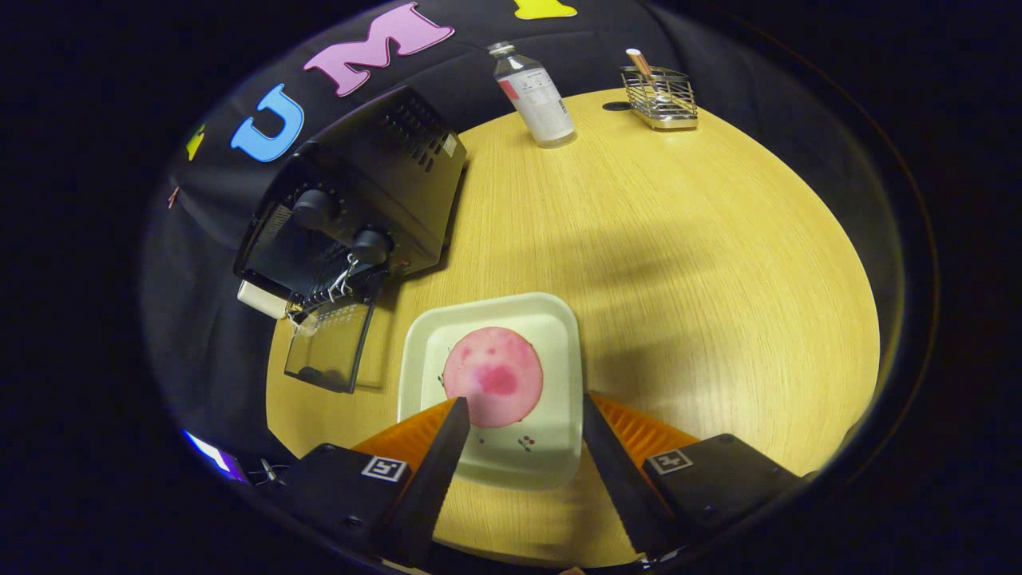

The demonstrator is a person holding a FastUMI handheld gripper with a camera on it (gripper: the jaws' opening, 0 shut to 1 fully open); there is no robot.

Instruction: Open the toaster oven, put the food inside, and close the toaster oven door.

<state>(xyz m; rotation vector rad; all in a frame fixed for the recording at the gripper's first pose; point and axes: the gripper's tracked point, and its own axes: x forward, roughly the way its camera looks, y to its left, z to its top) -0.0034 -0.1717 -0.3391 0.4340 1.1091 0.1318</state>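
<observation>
A black toaster oven [359,200] stands at the left of the round wooden table [679,279], its glass door [327,351] folded down open and a wire rack showing in the mouth. A round pink slice of food [493,375] lies on a white square plate [551,335] in front of the oven, to its right. My gripper [523,407] hovers over the plate's near side, open, with the food's near edge between the fingertips. Nothing is held between the fingers.
A clear bottle with a label [535,96] stands at the far side of the table. To its right sits a wire basket [661,97] with a utensil in it. Bare tabletop spreads to the right of the plate.
</observation>
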